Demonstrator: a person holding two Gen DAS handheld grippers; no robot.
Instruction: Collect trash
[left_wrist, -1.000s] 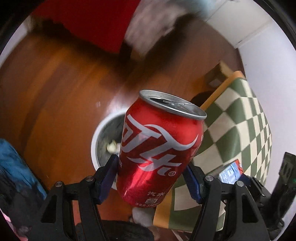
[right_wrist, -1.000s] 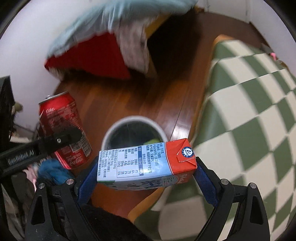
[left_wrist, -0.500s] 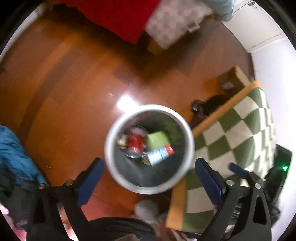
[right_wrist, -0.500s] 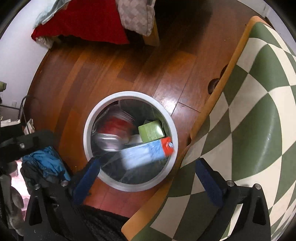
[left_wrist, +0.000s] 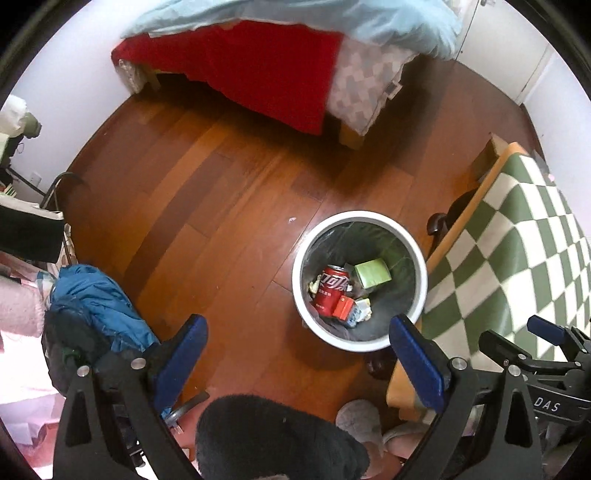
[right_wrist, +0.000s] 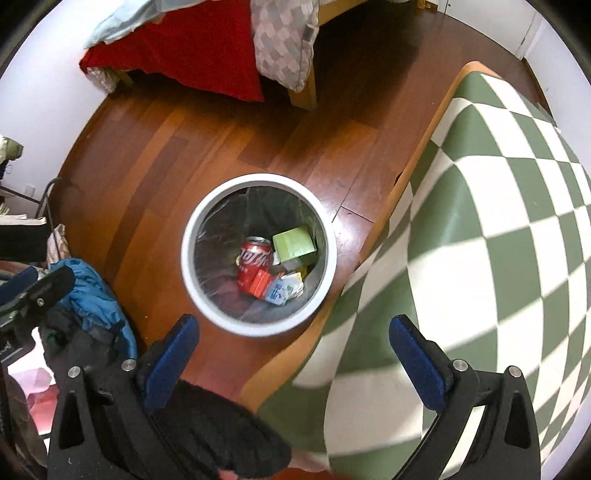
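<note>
Left wrist: red can (left_wrist: 331, 291), carton (left_wrist: 349, 308) now in bin (left_wrist: 360, 341); both grippers (left_wrist: 297, 350) (right_wrist: 293, 350) released, empty.

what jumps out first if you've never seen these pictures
A round white waste bin on the reddish wood floor holds a red soda can, a green box and a blue-and-red carton. Right of it lies a green-and-white checked cloth.

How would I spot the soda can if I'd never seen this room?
Find the round white bin on the wooden floor, beside the green-checked cloth. Inside it, the red can lies at the left of the heap, next to a green box; it is the only cylinder, with white script.
</note>
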